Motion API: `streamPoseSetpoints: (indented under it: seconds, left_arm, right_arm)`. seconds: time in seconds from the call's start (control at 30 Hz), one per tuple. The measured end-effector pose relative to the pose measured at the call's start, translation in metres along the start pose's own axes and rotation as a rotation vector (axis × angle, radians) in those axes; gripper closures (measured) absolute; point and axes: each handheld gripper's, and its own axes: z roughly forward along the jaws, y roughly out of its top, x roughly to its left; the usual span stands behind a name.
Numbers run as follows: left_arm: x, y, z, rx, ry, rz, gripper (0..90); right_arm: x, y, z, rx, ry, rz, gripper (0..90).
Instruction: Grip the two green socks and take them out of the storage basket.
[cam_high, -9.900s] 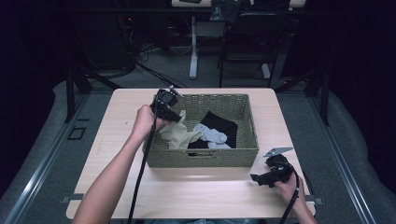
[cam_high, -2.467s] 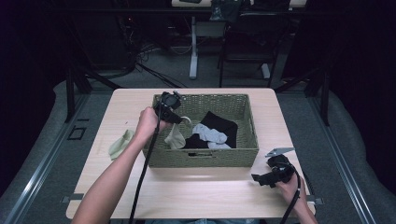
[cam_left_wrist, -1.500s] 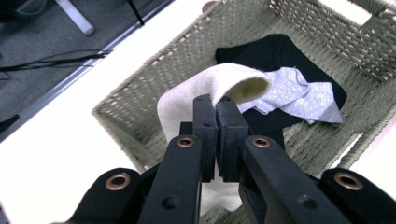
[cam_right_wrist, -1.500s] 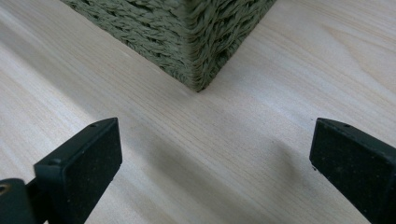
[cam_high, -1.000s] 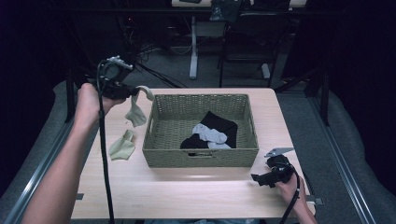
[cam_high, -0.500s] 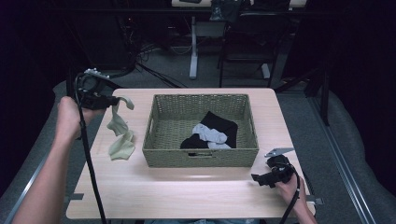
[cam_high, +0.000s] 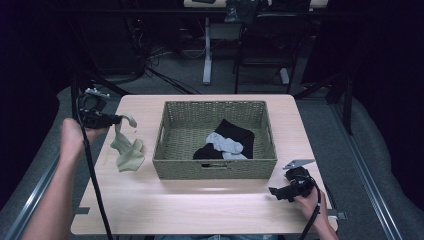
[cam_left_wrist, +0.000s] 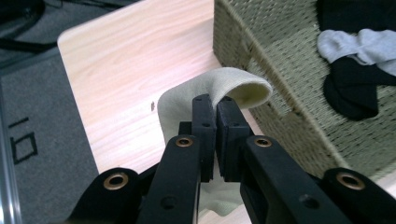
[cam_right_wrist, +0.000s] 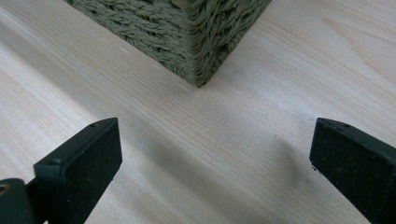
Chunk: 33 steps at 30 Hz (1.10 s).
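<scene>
In the high view we see the left claw (cam_high: 121, 119) at the left edge of the frame, held above the surface (cam_high: 200, 205) and clamped on a pale green sock (cam_high: 122, 142). In the left gripper view the two black jaws meet on a fold of that sock (cam_left_wrist: 233, 88), which curls over their tips and hangs below them. In the high view the sock droops from the claw, and its lower end reaches a second pale green sock (cam_high: 131, 158) lying flat on the surface just left of the basket (cam_high: 215, 169); whether the two touch we cannot tell. The left hand (cam_high: 72, 140) grips the tool from the lower left, and a black cable runs down toward the bottom of the frame. The woven basket sits in the middle of the frame; inside it, toward its right half, lie a grey sock (cam_high: 224, 143) and black socks (cam_high: 235, 131), the grey one draped across the black. In the left gripper view the basket wall (cam_left_wrist: 289, 93) rises at the right, with the dark and grey socks in the upper right corner. At the lower right of the high view, the right claw (cam_high: 274, 190) rests on the surface near the basket's front right corner, in the right hand (cam_high: 310, 200). In the right gripper view its jaws stand wide apart with bare wood between them and a corner of the basket (cam_right_wrist: 201, 56) beyond.
</scene>
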Motion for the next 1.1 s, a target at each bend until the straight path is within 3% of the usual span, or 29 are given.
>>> streamPoseSetpoints:
  seconds: [0.23,0.4,0.53,0.73,0.8,0.9,0.93,1.03,1.1]
  left_arm:
    - [0.008,-0.013,0.021,0.016,-0.001,-0.030,87.6]
    - [0.016,-0.023,0.040,0.034,-0.006,-0.078,87.6]
    - [0.023,-0.034,0.061,0.057,-0.016,-0.121,87.6]
    - [0.038,-0.051,0.092,0.089,-0.051,-0.227,87.6]
    - [0.037,-0.054,0.099,0.102,-0.042,-0.236,87.6]
    - [0.032,-0.057,0.110,0.155,-0.010,-0.182,87.2]
    - [0.032,-0.058,0.114,0.165,-0.016,-0.182,86.9]
    - [0.033,-0.063,0.123,0.167,-0.025,-0.203,84.2]
    - [0.035,-0.066,0.129,0.171,-0.031,-0.229,75.1]
  right_arm:
    - [0.000,0.000,-0.001,-0.002,0.001,-0.004,1.6]
    - [0.001,0.000,0.000,0.002,0.001,-0.006,1.6]
    - [0.000,0.000,0.001,0.004,0.004,-0.004,1.6]
    - [0.001,0.000,0.001,0.005,0.008,-0.004,1.6]
    - [0.000,0.000,0.000,0.006,0.003,-0.005,1.6]
    - [0.000,0.000,0.001,0.010,0.006,-0.006,1.6]
    - [0.000,0.000,0.001,0.008,0.003,-0.005,1.6]
    - [0.001,0.000,0.001,0.009,0.007,-0.007,1.6]
    - [0.000,0.000,0.001,0.010,0.005,-0.008,1.6]
